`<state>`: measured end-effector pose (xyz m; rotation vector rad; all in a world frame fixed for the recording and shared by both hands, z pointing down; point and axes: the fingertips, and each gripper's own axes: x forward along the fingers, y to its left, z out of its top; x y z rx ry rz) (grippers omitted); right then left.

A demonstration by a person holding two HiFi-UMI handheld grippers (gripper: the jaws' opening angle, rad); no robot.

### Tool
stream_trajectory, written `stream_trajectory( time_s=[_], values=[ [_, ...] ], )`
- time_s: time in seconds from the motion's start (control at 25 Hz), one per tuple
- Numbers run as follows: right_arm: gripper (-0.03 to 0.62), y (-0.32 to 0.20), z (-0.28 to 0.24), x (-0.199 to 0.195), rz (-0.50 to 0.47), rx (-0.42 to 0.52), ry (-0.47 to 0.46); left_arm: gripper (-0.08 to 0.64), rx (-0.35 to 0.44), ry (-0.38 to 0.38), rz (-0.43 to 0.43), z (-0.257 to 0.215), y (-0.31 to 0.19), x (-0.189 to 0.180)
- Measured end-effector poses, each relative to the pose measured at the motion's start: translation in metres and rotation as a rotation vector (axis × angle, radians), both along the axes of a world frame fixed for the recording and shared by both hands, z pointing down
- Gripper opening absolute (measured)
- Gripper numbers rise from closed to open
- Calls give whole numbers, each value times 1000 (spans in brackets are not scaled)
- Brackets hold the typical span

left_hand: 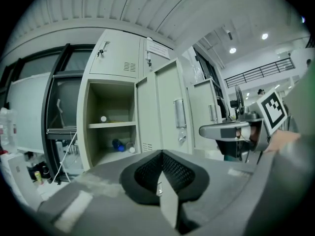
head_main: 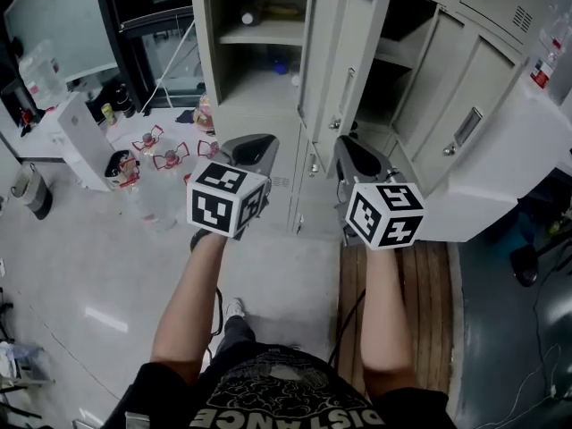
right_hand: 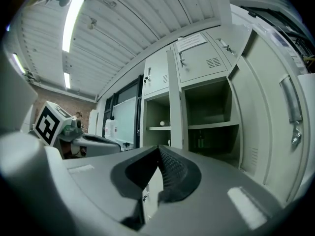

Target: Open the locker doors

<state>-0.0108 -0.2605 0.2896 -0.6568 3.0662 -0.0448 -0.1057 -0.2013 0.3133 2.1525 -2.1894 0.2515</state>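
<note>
The left claw (head_main: 254, 144) and right claw (head_main: 356, 153) are each pressed together on nothing, facing tall pale grey metal lockers (head_main: 259, 88) with an upper door (head_main: 347, 56) swung open.

My left arm (head_main: 186, 304) and right arm (head_main: 384, 322) reach forward side by side. My left tool (head_main: 255, 143) and right tool (head_main: 350, 146) both point roughly level, jaws together, nothing between them.
</note>
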Motion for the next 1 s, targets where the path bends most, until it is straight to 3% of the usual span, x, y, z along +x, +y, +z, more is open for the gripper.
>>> stream_trajectory(
  time_s=[0.44,1.0],
  values=[
    [-2,5,12,-3,-14,18,31,3,3,6,-74,5,23,-16],
    [-2,8,9,-1,-26,25,37,3,-1,5,-66,3,19,-12]
  ],
)
